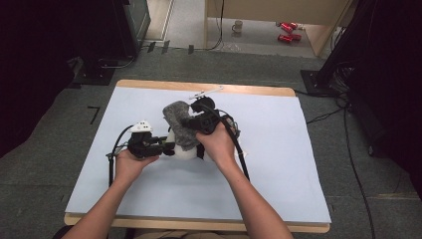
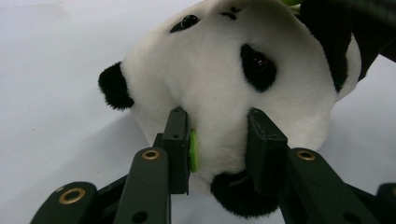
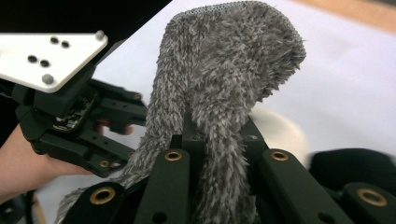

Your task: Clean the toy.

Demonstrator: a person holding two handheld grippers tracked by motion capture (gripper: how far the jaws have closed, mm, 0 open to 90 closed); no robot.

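Holding the panda toy (image 2: 219,88) by its head, the left gripper (image 2: 218,140) pins it at the middle of the table (image 1: 278,164). The right gripper (image 3: 219,140) is clamped on a grey fuzzy cloth (image 3: 229,70) above it. I judge the dressing step is in hand; next, spread the cloth over the head.

Black-and-white panda toy (image 2: 210,88), fuzzy grey cloth (image 3: 224,70), pale blue table cover (image 1: 278,149) — black tongs (image 2: 219,140).

Panda (image 2: 210,88): white plush, black ears and eye patches, glossy eyes; lies on the pale blue sheet mid-table, head upside down in the left gripper view. Cloth (image 3: 224,70): grey, shaggy, folded over at the top, raised above the panda (image 1: 185,151) and draped down over it (image 1: 180,124).
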